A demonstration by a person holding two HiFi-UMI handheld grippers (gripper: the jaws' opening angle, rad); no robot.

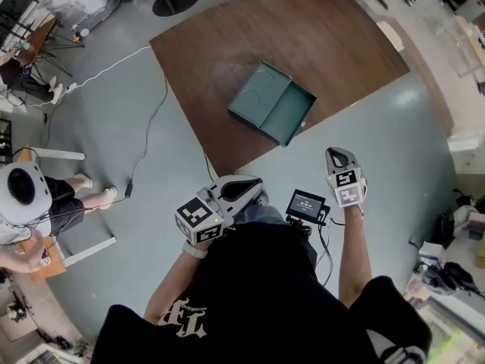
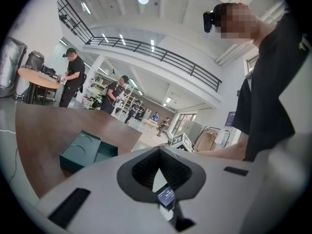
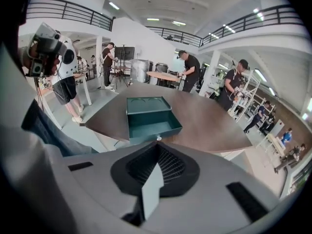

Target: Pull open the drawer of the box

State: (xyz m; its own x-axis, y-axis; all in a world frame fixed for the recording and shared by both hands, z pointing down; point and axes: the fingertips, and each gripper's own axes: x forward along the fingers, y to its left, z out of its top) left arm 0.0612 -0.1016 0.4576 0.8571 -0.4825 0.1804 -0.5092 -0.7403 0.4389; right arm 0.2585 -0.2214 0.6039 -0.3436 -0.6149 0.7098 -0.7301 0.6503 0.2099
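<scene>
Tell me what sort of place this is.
Probably a large open lab or data-collection hall: a railed mezzanine overhead, other people standing at a work table, and metal shelving racks.

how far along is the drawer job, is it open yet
Done: the drawer stands pulled out of the teal box on the brown table, with its empty inside showing. In hand: nothing. The right gripper and the left gripper are both shut on nothing, near the person's body and apart from the box. Left: the pull looks finished, so probably nothing.
</scene>
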